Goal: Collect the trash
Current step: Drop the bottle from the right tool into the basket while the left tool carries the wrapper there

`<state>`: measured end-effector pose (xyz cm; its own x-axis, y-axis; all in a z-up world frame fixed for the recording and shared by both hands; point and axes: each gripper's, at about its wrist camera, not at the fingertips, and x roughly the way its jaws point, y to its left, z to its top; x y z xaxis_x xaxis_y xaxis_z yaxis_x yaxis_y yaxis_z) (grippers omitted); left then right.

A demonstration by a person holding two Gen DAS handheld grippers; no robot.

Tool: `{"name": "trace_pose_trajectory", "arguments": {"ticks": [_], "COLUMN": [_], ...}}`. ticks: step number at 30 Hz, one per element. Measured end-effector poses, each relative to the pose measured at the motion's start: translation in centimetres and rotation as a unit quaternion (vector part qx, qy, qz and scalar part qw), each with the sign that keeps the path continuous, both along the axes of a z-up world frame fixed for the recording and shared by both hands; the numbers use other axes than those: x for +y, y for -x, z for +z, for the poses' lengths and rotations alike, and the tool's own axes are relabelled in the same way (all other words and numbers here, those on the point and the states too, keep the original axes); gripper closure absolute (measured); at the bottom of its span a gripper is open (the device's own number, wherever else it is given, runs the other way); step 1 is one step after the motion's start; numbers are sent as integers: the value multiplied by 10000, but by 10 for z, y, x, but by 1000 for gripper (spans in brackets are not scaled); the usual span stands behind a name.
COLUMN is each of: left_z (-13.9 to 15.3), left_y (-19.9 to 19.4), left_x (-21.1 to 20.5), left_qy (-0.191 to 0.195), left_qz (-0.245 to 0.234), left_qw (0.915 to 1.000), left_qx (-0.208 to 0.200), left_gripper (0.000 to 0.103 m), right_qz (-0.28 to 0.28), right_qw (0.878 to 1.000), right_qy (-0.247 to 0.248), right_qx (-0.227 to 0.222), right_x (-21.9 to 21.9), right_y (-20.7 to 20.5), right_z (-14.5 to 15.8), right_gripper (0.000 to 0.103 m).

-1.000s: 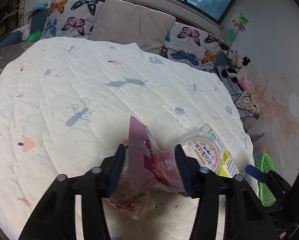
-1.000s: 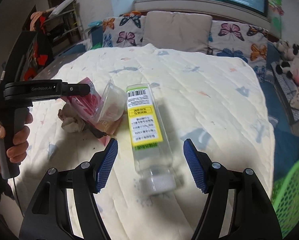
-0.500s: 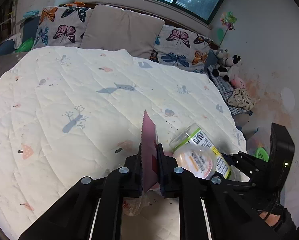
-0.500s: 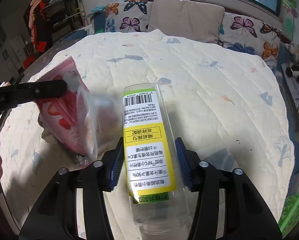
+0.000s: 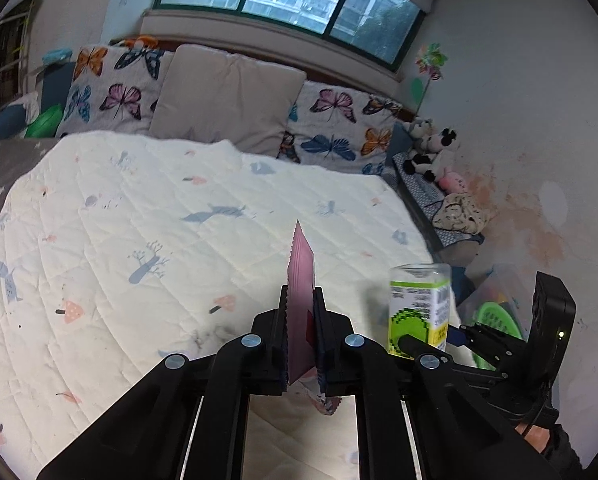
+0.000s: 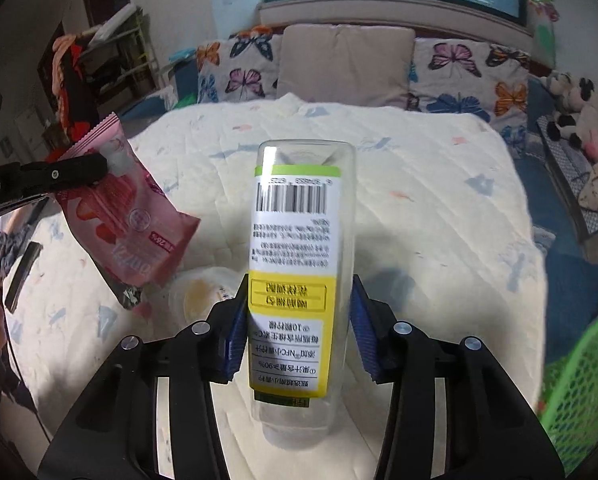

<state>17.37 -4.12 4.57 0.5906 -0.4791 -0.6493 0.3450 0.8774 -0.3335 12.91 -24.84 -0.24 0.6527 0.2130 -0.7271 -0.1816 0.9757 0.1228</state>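
My left gripper (image 5: 301, 312) is shut on a pink snack wrapper (image 5: 300, 280) and holds it edge-up above the bed; the wrapper also shows in the right wrist view (image 6: 131, 224), hanging from the left gripper's fingers (image 6: 75, 172). My right gripper (image 6: 297, 320) is shut on a clear plastic bottle (image 6: 295, 280) with a green, white and yellow label, lifted off the quilt with its base pointing away. The bottle also shows in the left wrist view (image 5: 419, 308). A clear plastic cup (image 6: 203, 300) lies on the quilt below.
A green mesh basket (image 6: 579, 380) stands at the right beside the bed, also seen in the left wrist view (image 5: 495, 316). The cream quilt (image 5: 139, 220) covers the bed. Butterfly pillows (image 5: 115, 84) and stuffed toys (image 5: 431, 152) line the far side.
My left gripper closed on the pink wrapper and lifted it. My right gripper closed on the bottle and raised it off the quilt. The cup stayed on the bed.
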Motion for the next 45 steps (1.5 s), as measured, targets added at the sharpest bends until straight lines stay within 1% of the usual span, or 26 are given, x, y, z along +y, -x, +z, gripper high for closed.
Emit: {"name": "trace_pose_trajectory", "arguments": {"ticks": [7,14,18,23,27,31,38,41,43,45], "left_z": [24,29,32,34,36,37,35,34,32,31], "left_y": [24,37,45,54,62,70,81,86,87,87], "left_x": [-25,-60,-83,-114,-139,-168,-208,-224,-231,-239], "left_qy": [83,102,112,92,83,77,21,-23,-29,-52], "left_qz": [-289,-623,-855,-1152,-1396,-1663,-1974,-2068,-2121,-2171], "left_qw": [9992,9977,9959,9929,9898,9856,9800,9781,9770,9760], "left_qx": [-253,-262,-261,-283,-277,-280,-243,-236,-205,-180], "left_gripper": [93,93,93,93,93,93,93,93,93,93], "right_qz": [-212,-559,-828,-1351,-1716,-2055,-2368,-2426,-2465,-2494], "right_qw": [9994,9972,9949,9889,9834,9769,9709,9699,9690,9682], "right_qy": [-84,-150,-90,20,85,323,319,224,184,187], "right_qx": [-254,-482,-575,-625,-582,-488,-161,-11,32,25], "right_x": [-25,-62,-87,-130,-161,-188,-220,-229,-233,-236], "right_y": [37,70,87,109,126,140,151,151,153,156], "right_z": [23,43,52,56,54,46,20,9,3,1], "right_gripper": [58,58,58,58,58,58,57,57,53,47]}}
